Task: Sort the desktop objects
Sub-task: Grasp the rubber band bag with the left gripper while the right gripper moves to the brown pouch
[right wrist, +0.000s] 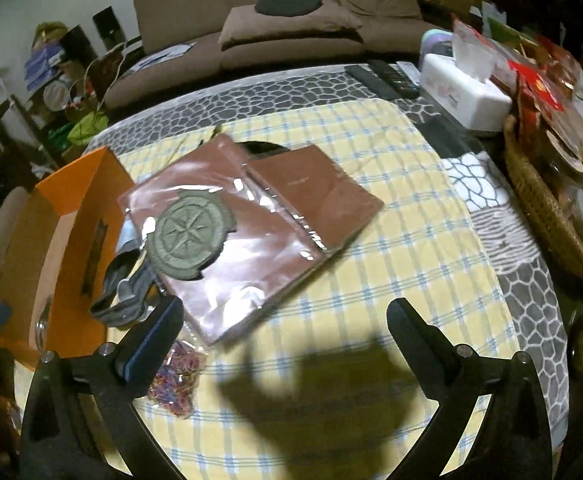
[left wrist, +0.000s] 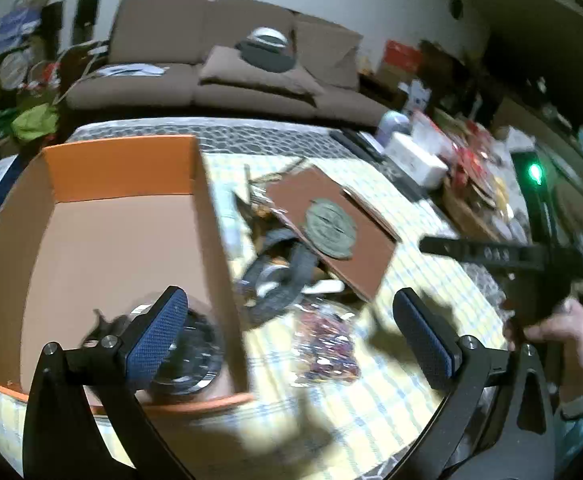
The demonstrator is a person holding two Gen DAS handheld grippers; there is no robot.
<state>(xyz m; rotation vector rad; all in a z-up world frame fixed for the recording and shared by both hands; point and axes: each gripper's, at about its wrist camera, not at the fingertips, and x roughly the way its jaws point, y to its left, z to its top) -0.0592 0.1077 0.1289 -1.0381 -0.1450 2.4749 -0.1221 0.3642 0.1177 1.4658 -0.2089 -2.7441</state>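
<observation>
Blue-padded fingers (left wrist: 155, 344) of the left gripper (left wrist: 287, 340) frame the near view, spread wide and holding nothing, poised over the near wall of the orange box (left wrist: 123, 168) where a round glass object (left wrist: 187, 356) already lies. Outside it wait the bag of coloured bands (left wrist: 325, 346), a grey strap (left wrist: 287, 276) and the plastic-wrapped brown notebook (right wrist: 227, 240) with its compass medallion (right wrist: 189, 236). Slippery film could let the notebook slide from a pinch, and its raised corner might drag the strap along. Level above the checked tablecloth (right wrist: 371, 220), the right gripper (right wrist: 283, 336) is likewise agape and empty.
</observation>
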